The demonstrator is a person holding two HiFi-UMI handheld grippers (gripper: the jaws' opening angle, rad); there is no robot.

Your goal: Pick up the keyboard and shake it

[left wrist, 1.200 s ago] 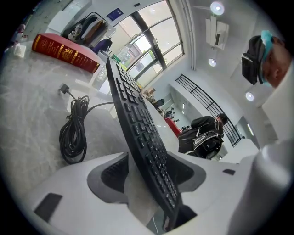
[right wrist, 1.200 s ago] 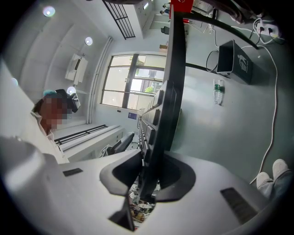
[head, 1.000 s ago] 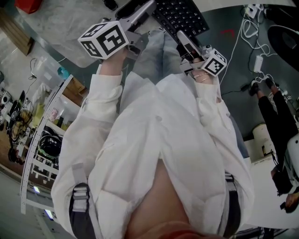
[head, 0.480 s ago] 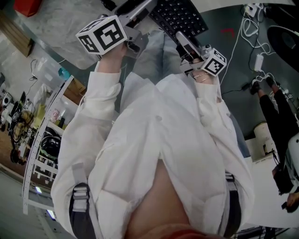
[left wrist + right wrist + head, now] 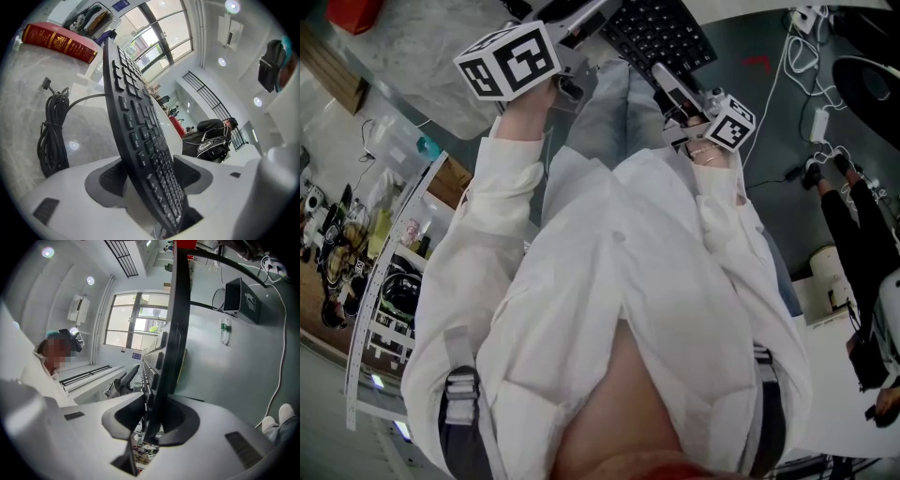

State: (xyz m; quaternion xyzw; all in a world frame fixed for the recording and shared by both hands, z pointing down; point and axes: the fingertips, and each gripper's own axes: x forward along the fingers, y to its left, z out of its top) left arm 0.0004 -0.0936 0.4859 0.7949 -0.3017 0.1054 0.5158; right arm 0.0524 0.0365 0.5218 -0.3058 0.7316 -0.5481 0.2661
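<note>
The black keyboard is at the top of the head view, above the marble table, with a gripper at each end. In the left gripper view it stands on edge between the jaws of my left gripper, which are opening; both pads show a gap to it. Its coiled cable lies on the table. My right gripper is shut on the keyboard's other end, its pads pressing on both faces. In the head view, the left gripper and right gripper reach forward from white sleeves.
A red book lies at the table's far side. Cables and a power strip trail over the grey floor on the right, near a person in black. A cluttered shelf unit stands at the left.
My left gripper has shifted slightly up and forward, its marker cube turning a little. The right gripper and the keyboard stay where they were.
</note>
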